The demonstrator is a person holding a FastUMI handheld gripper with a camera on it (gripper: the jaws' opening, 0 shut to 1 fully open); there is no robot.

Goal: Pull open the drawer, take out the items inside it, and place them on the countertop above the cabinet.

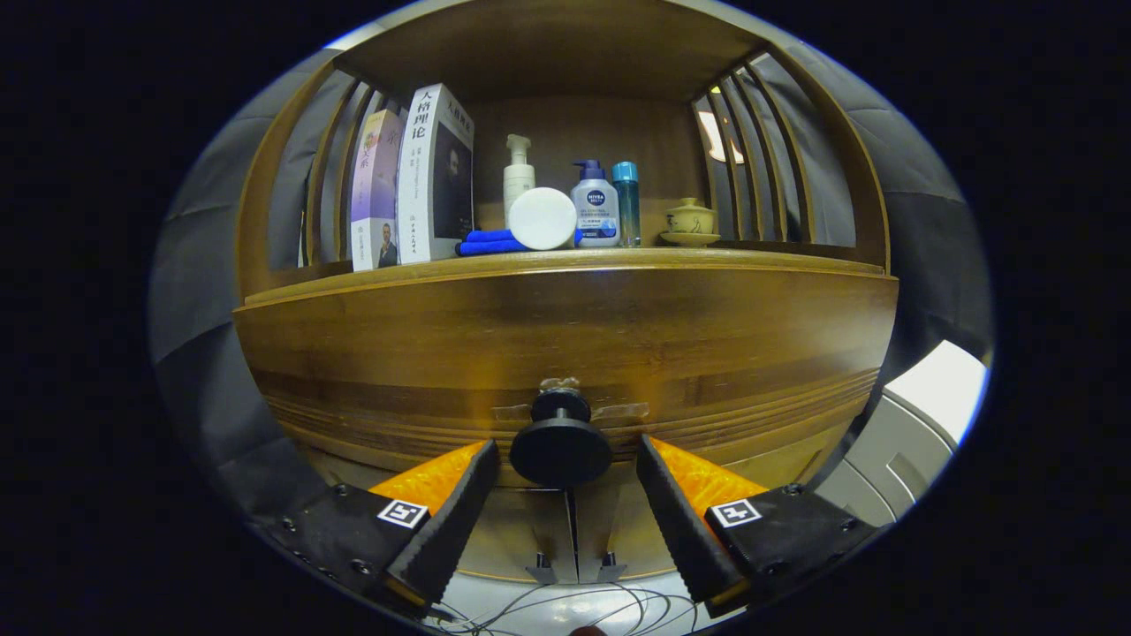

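Home-style booth: wooden cabinet (565, 327), toiletries (595, 208), books (433, 177).

my tool (565, 477) has two long wedge fingers (446, 521) with ribbed inner faces. each finger sits on a dark block with small round screws and a square black-and-white marker (403, 513). thin wires loop below it.

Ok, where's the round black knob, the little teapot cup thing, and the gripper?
knob (560, 450): gripper view, on its round front face, between the gripper's fingers.
lidded tea cup (690, 217): gripper view, on its body, on the countertop.
gripper (560, 517): gripper view, midway between its open fingertips.
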